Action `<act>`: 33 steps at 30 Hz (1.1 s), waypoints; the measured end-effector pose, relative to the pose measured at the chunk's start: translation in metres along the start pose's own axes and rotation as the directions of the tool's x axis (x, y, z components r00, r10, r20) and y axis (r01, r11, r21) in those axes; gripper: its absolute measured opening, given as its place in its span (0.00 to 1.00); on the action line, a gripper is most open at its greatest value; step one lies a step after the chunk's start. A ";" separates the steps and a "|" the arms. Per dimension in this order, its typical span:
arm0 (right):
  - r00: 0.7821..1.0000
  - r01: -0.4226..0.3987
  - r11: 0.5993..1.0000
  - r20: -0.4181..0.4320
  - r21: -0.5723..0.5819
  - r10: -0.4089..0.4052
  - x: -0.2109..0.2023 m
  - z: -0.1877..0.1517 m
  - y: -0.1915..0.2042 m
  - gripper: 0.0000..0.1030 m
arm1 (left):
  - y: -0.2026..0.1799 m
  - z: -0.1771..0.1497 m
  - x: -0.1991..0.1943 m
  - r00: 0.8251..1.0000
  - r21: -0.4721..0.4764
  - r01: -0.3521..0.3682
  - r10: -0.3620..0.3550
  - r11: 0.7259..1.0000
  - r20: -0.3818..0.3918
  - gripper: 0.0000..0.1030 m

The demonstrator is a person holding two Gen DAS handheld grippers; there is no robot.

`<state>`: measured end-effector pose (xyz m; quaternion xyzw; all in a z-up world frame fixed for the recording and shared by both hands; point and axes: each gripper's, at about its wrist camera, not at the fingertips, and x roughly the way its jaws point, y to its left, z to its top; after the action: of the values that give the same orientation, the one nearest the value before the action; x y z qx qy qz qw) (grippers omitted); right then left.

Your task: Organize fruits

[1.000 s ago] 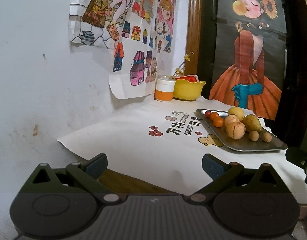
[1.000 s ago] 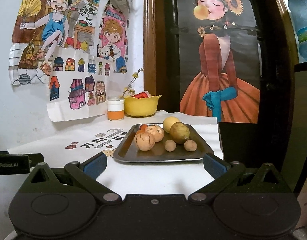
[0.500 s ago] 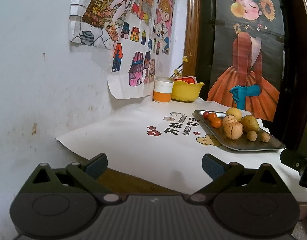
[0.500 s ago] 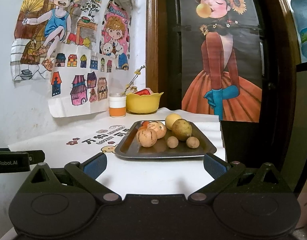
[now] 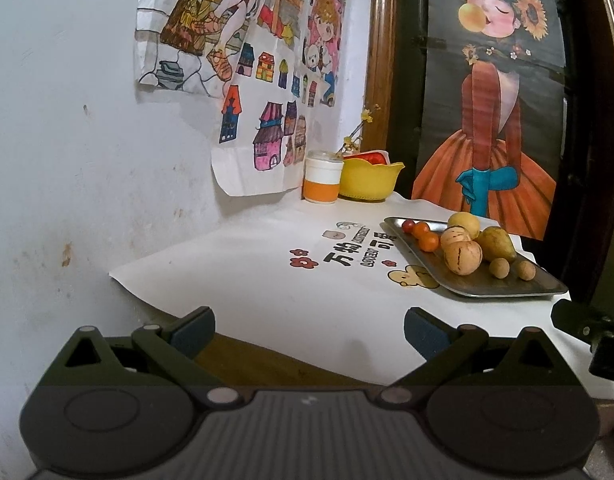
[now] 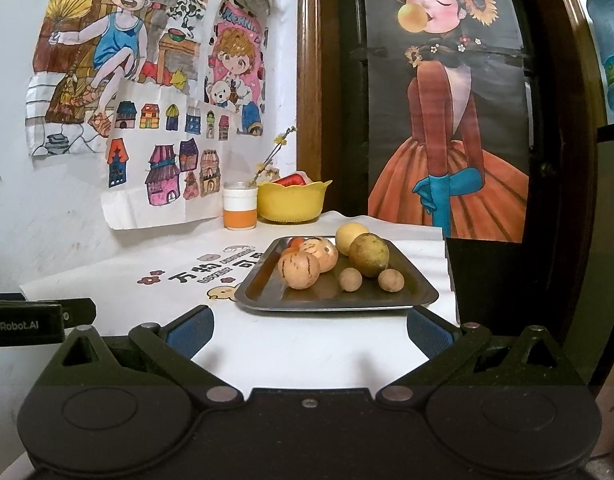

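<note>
A metal tray (image 6: 267, 300) (image 5: 487, 288) on the white tablecloth carries several fruits: two striped tan melons (image 6: 299, 269) (image 5: 463, 257), a green-brown pear (image 6: 369, 255) (image 5: 497, 243), a yellow round fruit (image 6: 350, 233) (image 5: 463, 223), two small brown longans (image 6: 351, 279) (image 5: 499, 268) and small orange-red tomatoes (image 5: 421, 234). A yellow bowl (image 6: 293, 202) (image 5: 369, 180) with something red inside stands at the back. My right gripper (image 6: 309, 330) is open, just short of the tray's near edge. My left gripper (image 5: 309, 330) is open over the cloth's near-left edge, well left of the tray.
A white and orange jar (image 6: 239, 206) (image 5: 322, 178) stands beside the bowl by the wall. Paper drawings hang on the white wall at left. A dark box (image 6: 507, 300) rises right of the tray. The other gripper's body (image 6: 27, 320) shows at the left edge.
Both grippers have drifted slightly, so the tray sits a little differently in each view. The fruits have not moved and both grippers stay open.
</note>
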<state>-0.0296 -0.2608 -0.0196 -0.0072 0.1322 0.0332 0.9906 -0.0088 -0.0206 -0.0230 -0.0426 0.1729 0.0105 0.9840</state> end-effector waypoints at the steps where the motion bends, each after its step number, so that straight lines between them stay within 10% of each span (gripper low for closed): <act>1: 1.000 0.000 1.000 0.000 -0.001 0.000 0.000 0.000 0.001 0.99 | -0.001 0.000 0.000 1.000 0.001 0.001 -0.001 1.000 0.000 1.00; 33: 1.000 -0.001 1.000 -0.010 0.004 0.001 0.000 0.000 0.000 0.99 | 0.002 -0.002 -0.002 1.000 -0.003 -0.003 0.003 1.000 -0.008 1.00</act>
<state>-0.0296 -0.2605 -0.0200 -0.0054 0.1373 0.0335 0.9899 -0.0112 -0.0191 -0.0244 -0.0441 0.1768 0.0120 0.9832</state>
